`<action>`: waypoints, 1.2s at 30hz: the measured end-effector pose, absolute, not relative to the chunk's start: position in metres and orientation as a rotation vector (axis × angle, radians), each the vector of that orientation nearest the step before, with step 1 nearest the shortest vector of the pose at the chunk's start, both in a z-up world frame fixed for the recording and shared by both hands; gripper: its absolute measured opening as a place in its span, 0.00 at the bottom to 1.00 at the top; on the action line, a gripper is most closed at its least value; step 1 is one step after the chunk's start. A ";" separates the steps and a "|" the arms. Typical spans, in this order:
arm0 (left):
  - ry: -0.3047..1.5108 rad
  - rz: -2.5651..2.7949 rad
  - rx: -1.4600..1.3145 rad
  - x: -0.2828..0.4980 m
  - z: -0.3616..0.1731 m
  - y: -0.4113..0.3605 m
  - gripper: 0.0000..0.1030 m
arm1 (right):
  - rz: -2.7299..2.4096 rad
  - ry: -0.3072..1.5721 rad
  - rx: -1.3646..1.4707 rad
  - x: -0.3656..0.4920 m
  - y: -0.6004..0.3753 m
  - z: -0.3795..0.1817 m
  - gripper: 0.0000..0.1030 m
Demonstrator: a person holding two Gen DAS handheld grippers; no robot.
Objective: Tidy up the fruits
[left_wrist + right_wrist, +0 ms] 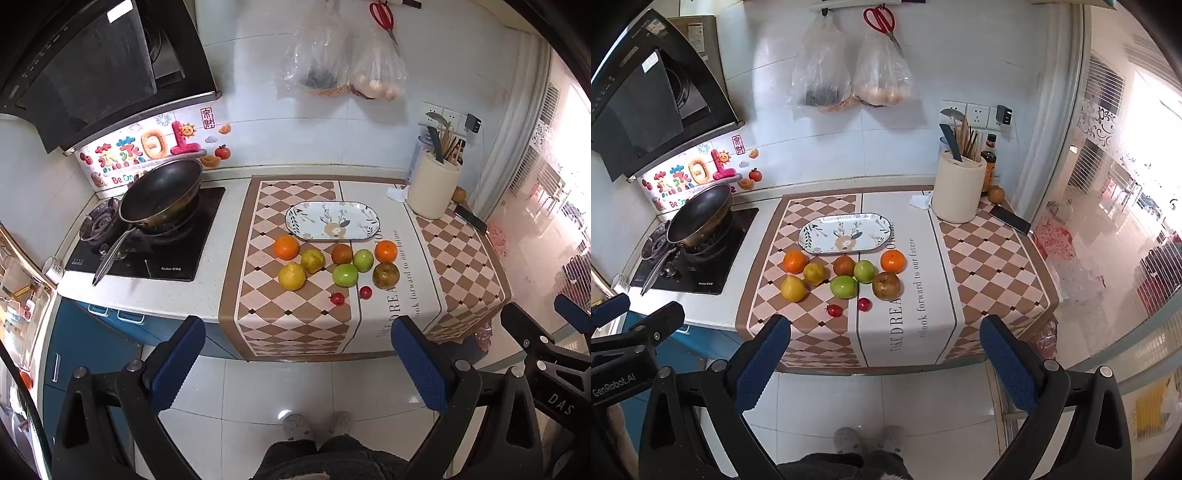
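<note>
— What do you see around the fruits?

— I hold both claws back from the counter, above the floor tiles. The left gripper [299, 363] has its fingers wide apart and holds nothing; the right gripper [886, 360] is the same, wide apart and empty. The fruits lie on the checkered cloth [266, 314], just in front of the oval plate [332, 220], which carries no fruit. I count two oranges [286, 246], a yellow lemon [291, 276], a yellow-green fruit [313, 260], two green apples [345, 274], a reddish fruit [341, 253], a brown pear [386, 274] and two small red fruits [337, 298] nearest to the edge.

— Does something stand in the way?

— Between my claws and the fruits I see only the cloth hanging over the counter edge. To the left, well apart, a black pan [162, 194] sits on the stove. To the right a cream utensil holder [434, 184] stands near a dark phone [470, 218].

— Do the two views differ?

— Yes. The right wrist view shows a dark sauce bottle [989, 166] behind the holder and a brown fruit [996, 194] beside it – the left wrist view hides the bottle. Each view catches the other claw at its border.
</note>
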State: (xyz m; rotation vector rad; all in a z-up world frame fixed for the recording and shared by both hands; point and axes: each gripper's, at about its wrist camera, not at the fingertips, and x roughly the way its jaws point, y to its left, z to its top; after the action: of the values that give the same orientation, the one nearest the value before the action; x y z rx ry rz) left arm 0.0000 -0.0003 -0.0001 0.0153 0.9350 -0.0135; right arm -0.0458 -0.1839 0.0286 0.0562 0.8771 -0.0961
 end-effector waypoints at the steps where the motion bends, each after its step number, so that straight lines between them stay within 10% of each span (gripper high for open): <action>1: 0.935 -0.021 -0.006 0.000 0.000 0.001 1.00 | -0.096 0.878 0.056 -0.046 -0.184 0.029 1.00; 36: 0.917 -0.018 0.009 -0.007 0.017 -0.010 1.00 | -0.081 0.867 0.075 -0.057 -0.193 0.035 1.00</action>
State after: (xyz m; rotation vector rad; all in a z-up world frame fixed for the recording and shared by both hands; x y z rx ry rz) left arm -0.0068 -0.0101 0.0171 0.0087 0.9173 -0.0183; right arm -0.0566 -0.1927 0.0347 0.0748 0.8668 -0.0808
